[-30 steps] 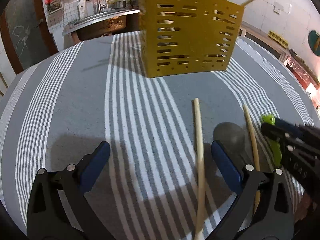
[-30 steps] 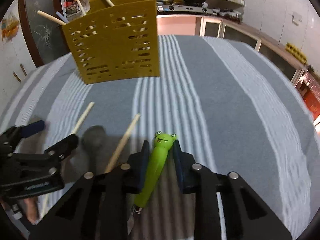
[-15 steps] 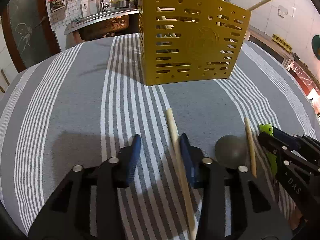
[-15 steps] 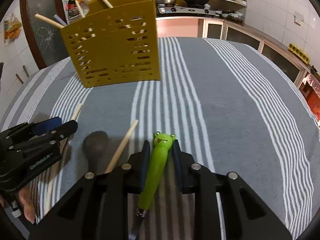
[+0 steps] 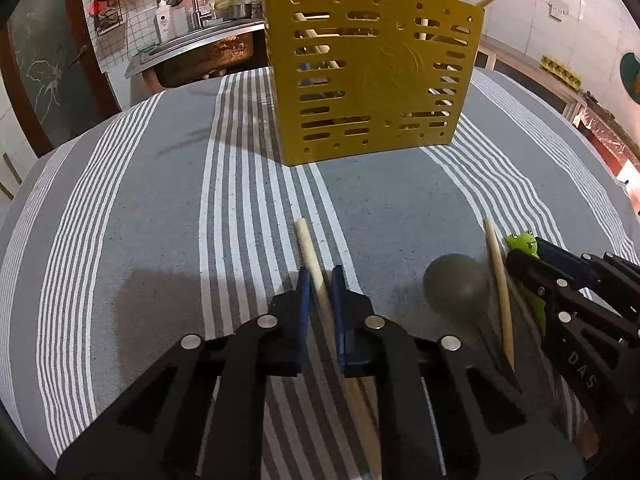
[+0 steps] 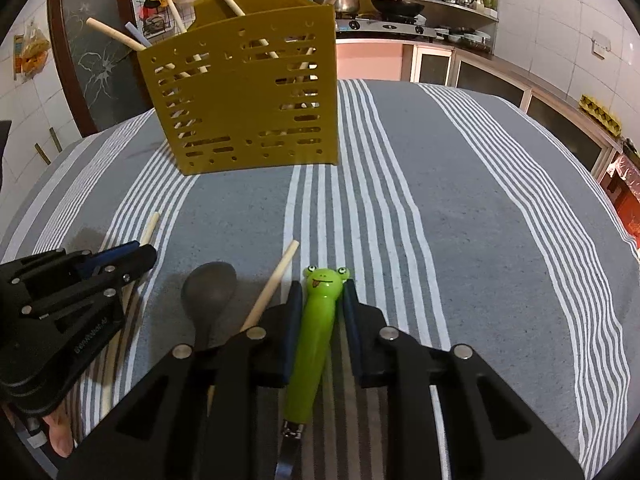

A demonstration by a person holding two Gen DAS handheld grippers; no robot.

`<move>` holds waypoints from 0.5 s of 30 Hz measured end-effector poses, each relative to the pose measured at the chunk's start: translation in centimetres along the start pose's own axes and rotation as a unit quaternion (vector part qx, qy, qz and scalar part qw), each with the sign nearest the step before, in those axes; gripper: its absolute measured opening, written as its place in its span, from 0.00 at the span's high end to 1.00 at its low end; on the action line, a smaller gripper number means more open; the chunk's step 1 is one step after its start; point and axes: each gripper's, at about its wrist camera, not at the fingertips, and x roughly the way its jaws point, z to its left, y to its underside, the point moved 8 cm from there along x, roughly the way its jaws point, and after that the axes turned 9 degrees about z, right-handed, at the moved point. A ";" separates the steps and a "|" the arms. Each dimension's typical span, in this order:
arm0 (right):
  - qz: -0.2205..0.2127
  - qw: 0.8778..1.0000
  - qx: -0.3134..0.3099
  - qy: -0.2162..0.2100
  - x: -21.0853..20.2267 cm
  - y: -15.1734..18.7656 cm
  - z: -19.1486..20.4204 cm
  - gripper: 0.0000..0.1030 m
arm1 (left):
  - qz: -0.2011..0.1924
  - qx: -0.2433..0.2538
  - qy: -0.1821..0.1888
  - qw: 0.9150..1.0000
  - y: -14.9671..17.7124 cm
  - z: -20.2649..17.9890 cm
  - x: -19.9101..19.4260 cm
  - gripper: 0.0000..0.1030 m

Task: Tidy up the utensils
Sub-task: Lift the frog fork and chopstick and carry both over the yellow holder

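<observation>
On the striped cloth, my left gripper (image 5: 320,276) is shut on a pale wooden stick (image 5: 306,236) that lies flat. To its right lie a dark spoon (image 5: 456,288) and a second wooden stick (image 5: 498,280). Further right, my right gripper (image 6: 320,292) is shut on the green frog-handled utensil (image 6: 316,320), whose metal end runs back under the jaws. The yellow slotted utensil holder (image 5: 372,80) stands upright at the far side with several sticks inside. In the right wrist view the left gripper (image 6: 136,254) sits at the left, beside the spoon (image 6: 210,284).
A grey cloth with white stripes (image 6: 480,220) covers the round table, whose edges fall away on all sides. A steel sink (image 5: 200,52) stands behind on the left. A stove with pots (image 6: 384,20) and shelves lines the back wall.
The left gripper's jaws went from wide open to closed on the wooden stick. The right gripper kept its hold on the frog-handled utensil and barely moved.
</observation>
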 end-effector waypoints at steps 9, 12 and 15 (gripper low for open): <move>-0.015 1.000 -0.002 -0.006 -0.7 0.0 -0.2 0.80 | -0.014 -0.010 0.007 1.000 0.3 0.6 -0.3 0.95; -0.024 1.000 -0.003 -0.006 -1.1 -0.1 -0.1 0.80 | -0.023 -0.016 0.012 1.000 0.2 1.0 -0.7 0.96; -0.035 0.999 -0.002 -0.007 -1.6 -0.3 -0.2 0.80 | -0.041 -0.025 0.013 0.999 -0.1 1.3 -1.5 0.96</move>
